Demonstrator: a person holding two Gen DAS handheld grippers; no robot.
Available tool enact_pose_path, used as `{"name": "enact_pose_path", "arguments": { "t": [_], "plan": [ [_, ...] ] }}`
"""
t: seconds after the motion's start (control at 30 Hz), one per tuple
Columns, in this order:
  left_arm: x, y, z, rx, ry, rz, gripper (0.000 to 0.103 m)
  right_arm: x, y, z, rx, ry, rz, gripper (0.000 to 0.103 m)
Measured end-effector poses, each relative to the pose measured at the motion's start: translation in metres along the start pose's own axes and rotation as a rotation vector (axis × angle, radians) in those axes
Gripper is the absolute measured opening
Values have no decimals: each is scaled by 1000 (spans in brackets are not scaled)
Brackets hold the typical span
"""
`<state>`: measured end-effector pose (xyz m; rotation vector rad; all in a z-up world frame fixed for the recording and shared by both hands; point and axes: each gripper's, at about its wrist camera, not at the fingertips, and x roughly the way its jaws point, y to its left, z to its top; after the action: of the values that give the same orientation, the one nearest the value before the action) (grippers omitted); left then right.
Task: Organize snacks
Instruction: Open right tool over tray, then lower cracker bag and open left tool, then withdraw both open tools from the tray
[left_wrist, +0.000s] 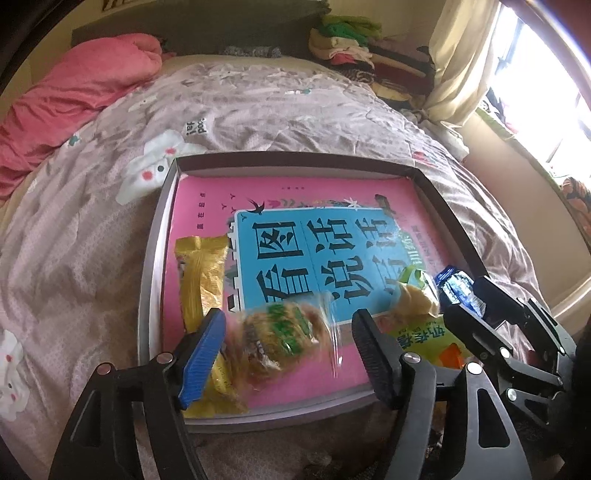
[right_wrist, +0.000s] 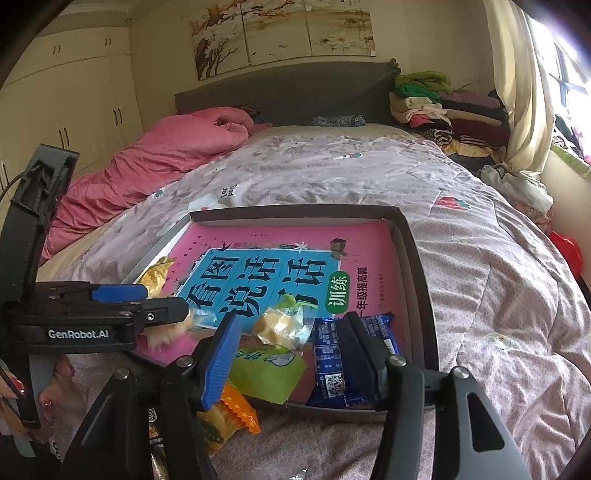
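Note:
A shallow dark-rimmed box (left_wrist: 295, 159) (right_wrist: 421, 258) lies on the bed, lined with a pink and blue book (left_wrist: 332, 243) (right_wrist: 258, 280). My left gripper (left_wrist: 288, 343) (right_wrist: 162, 304) is open over its near edge; a clear-wrapped snack with a green label (left_wrist: 284, 339) blurs between the jaws. A gold packet (left_wrist: 203, 273) (right_wrist: 157, 275) lies at the box's left. My right gripper (right_wrist: 291, 343) (left_wrist: 461, 291) is open over a green pouch (right_wrist: 269, 369) (left_wrist: 421, 336), a clear-wrapped yellow pastry (right_wrist: 280, 326) (left_wrist: 413, 295) and a blue packet (right_wrist: 328, 362) (left_wrist: 458, 286).
The box rests on a grey patterned quilt (left_wrist: 258, 103) (right_wrist: 480, 277). A pink blanket (left_wrist: 74, 96) (right_wrist: 155, 162) lies far left, folded clothes (right_wrist: 443, 107) far right by the curtain. More snack packets (right_wrist: 225, 417) lie on the quilt before the box's near edge.

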<state>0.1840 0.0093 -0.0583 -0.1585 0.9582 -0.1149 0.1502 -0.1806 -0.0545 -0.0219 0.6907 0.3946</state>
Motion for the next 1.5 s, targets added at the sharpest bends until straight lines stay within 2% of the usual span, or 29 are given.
{"name": "enact_pose_path", "arguments": {
  "t": [0.13,0.67,1.0,1.5],
  "plan": [
    [-4,-2,-2,7,-7,11,76,-1,0,0,3,1,2,58],
    [-38,2,6,-29,-77,-6,77,-17,-11,6,45,-47,-8,75],
    [-58,9,9,-41,-118,2,78,-30,-20,10,74,-73,-15,79],
    [-77,4,-3,-21,-136,-20,78,-58,-13,12,37,-117,15,85]
  ]
}}
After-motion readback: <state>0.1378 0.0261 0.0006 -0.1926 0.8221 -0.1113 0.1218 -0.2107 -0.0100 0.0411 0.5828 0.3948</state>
